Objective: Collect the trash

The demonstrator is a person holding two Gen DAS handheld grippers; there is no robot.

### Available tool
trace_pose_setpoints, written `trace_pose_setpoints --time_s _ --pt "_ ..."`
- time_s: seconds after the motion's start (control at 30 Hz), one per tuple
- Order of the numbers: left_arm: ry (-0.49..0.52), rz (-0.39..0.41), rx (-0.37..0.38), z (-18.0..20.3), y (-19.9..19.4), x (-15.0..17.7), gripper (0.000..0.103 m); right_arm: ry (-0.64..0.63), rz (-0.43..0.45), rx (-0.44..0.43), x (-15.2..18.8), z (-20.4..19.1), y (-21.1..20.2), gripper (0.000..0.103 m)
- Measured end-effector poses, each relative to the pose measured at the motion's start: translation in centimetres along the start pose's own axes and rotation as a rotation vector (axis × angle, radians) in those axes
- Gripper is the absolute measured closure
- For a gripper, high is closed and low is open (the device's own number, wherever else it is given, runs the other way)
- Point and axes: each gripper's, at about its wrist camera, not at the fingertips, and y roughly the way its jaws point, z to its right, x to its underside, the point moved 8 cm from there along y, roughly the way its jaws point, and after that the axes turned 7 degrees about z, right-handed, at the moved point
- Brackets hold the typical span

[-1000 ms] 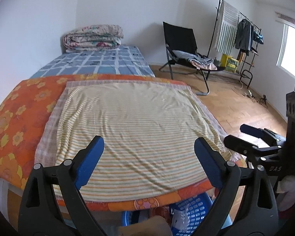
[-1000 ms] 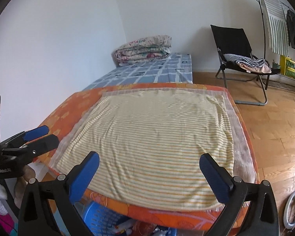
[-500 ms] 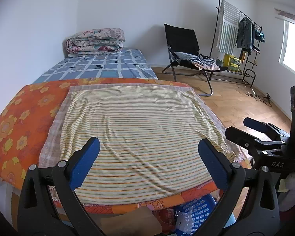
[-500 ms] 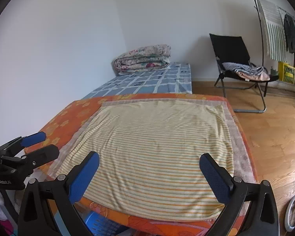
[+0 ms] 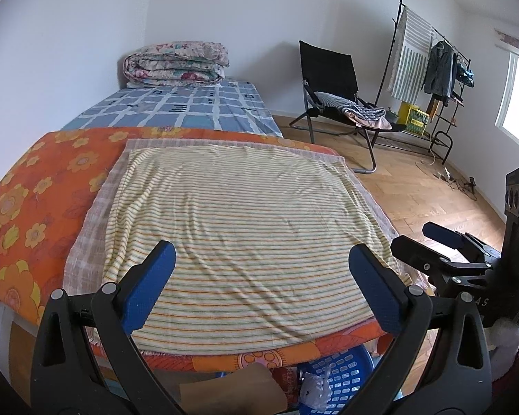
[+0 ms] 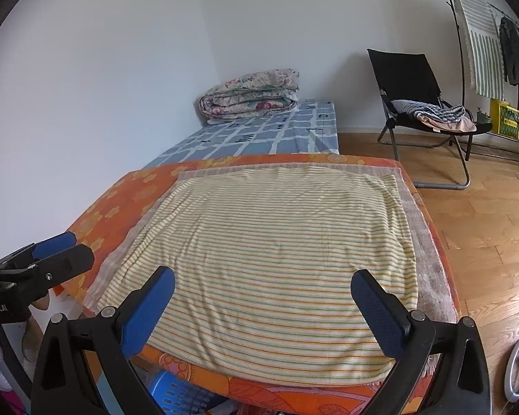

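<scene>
Trash, prob the crumpled plastic (image 5: 309,389) in the blue basket (image 5: 342,377), sits below my left gripper (image 5: 263,285); both grippers wide apart, holding nothing; right gripper (image 6: 263,306) farther.

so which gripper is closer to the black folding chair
Right. The right gripper is over the bed's chair-side half; the left gripper sits farther over, away from the black folding chair.
</scene>
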Motion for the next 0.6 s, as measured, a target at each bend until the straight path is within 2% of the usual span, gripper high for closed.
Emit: trace_pose_setpoints --time_s 0.6 --pt "-0.005 0.003 0.001 -0.02 -0.18 0.19 0.001 0.008 -0.005 0.01 0.09 0.37 -0.16 0.0"
